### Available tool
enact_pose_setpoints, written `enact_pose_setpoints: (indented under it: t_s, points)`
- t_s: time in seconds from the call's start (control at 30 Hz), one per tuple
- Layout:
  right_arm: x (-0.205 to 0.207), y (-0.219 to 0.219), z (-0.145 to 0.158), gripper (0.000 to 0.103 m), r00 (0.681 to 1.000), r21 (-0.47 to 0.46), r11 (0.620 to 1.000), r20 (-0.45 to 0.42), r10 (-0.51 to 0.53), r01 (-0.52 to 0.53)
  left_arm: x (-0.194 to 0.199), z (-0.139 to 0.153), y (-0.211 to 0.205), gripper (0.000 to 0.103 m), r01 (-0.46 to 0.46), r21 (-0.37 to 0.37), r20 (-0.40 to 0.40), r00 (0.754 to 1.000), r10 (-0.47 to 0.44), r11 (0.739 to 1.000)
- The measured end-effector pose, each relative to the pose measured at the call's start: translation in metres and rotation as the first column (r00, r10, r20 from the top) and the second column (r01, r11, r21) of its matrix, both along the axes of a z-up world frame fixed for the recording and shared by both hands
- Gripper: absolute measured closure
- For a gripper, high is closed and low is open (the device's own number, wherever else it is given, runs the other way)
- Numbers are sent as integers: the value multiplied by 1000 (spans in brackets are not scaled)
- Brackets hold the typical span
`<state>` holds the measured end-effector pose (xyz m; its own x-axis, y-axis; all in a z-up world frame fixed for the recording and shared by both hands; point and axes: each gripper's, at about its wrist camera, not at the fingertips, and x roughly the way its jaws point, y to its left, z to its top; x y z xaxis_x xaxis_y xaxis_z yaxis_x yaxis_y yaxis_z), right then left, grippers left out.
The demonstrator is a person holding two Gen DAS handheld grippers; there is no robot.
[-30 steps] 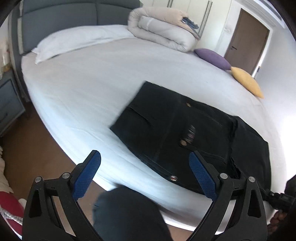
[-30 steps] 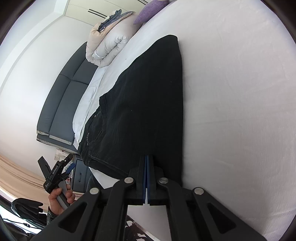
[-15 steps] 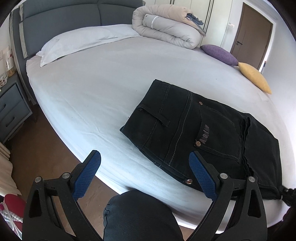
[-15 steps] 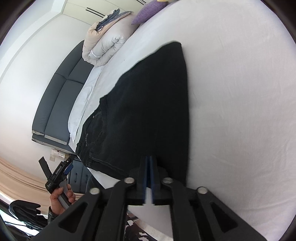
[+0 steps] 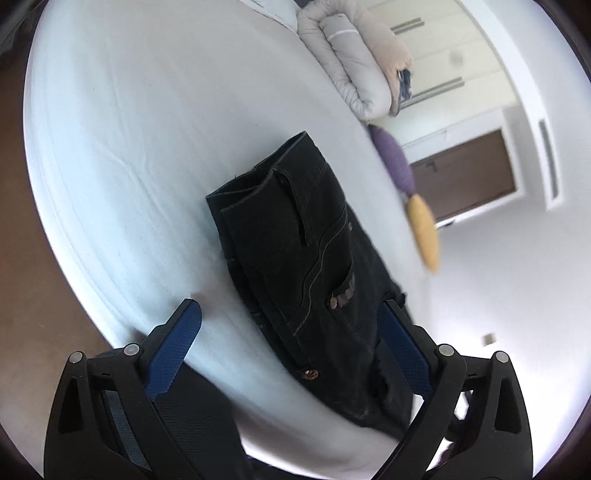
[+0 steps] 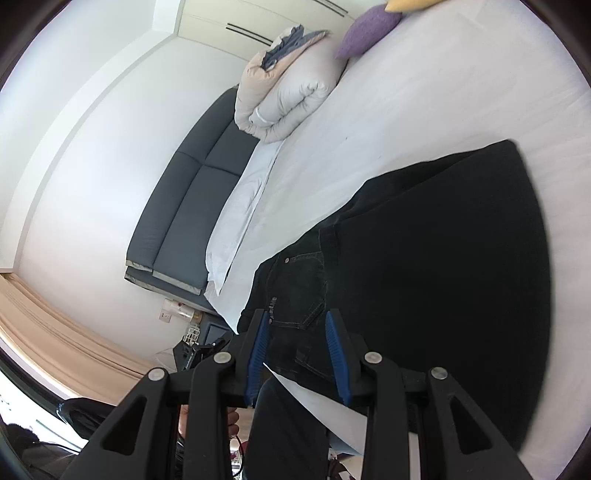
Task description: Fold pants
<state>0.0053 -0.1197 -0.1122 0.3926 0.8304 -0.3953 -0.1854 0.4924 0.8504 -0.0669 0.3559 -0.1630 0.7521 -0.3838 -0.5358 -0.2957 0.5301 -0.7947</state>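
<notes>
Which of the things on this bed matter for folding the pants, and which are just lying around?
For the job: black pants, left gripper, right gripper, its fingers opening, nothing gripped.

Lying about: rolled duvet, purple cushion, yellow cushion, white pillow.

Both wrist cameras are looking forward and slightly downward from the bed's (image 5: 122, 155) near edge, each rolled sideways. The 2 views are sharing the black jeans (image 5: 314, 258) close below, the rolled duvet (image 6: 291, 99) and purple cushion (image 6: 369, 29) farther off.

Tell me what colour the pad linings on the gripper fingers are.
Blue, textured pads on black fingers; clearest in the left wrist view.
</notes>
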Motion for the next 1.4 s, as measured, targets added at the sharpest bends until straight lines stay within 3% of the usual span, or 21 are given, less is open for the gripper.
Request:
enact_pose_setpoints:
  t_s: [0.17,0.43,0.5,0.57,0.63,0.77,0.9,0.97,1.0,1.03,1.23,1.33,1.37,1.4]
  points:
    - [13,23,-8,68,998,-2,999,-26,49,-50,12,-10,7,8,-11,-99,55,998,17,995]
    - [37,51,-11,68,994,27,994,-48,103,-101,32,-18,14,10,-28,-183,77,996,43,983]
    - [44,62,-12,68,991,18,992,-52,122,-121,39,-21,16,30,-33,-203,71,996,49,979]
    - [53,74,-14,68,988,-6,990,-70,137,-138,46,-25,16,70,-42,-224,53,997,55,974]
    - [61,87,-20,68,984,-37,988,-97,148,-152,52,-27,14,75,-40,-221,44,998,51,974]
    - [80,112,-34,68,974,-72,981,-152,166,-179,54,-17,9,86,-37,-137,66,997,46,990]
    - [99,127,-56,70,961,-139,972,-226,156,-190,57,-2,6,88,-32,-53,87,996,36,998]
    - [104,131,-69,86,954,-179,966,-266,138,-189,59,9,1,89,-22,17,99,995,21,1000]
    - [105,131,-74,103,951,-201,961,-282,128,-189,60,14,-2,89,-19,42,103,995,15,999]
    - [104,129,-80,103,948,-208,961,-297,115,-182,60,19,-4,89,-16,64,108,994,9,998]
    - [96,125,-88,103,962,-193,968,-251,108,-159,69,52,-30,91,15,222,136,990,-46,975]
    - [92,117,-87,102,965,-140,981,-244,99,-136,77,81,-58,91,52,343,153,982,-110,938]
    - [86,106,-83,95,967,-93,990,-244,77,-103,79,92,-70,91,67,390,161,977,-140,919]
    - [81,96,-80,72,970,-47,996,-236,65,-78,82,102,-83,91,83,429,168,971,-169,899]
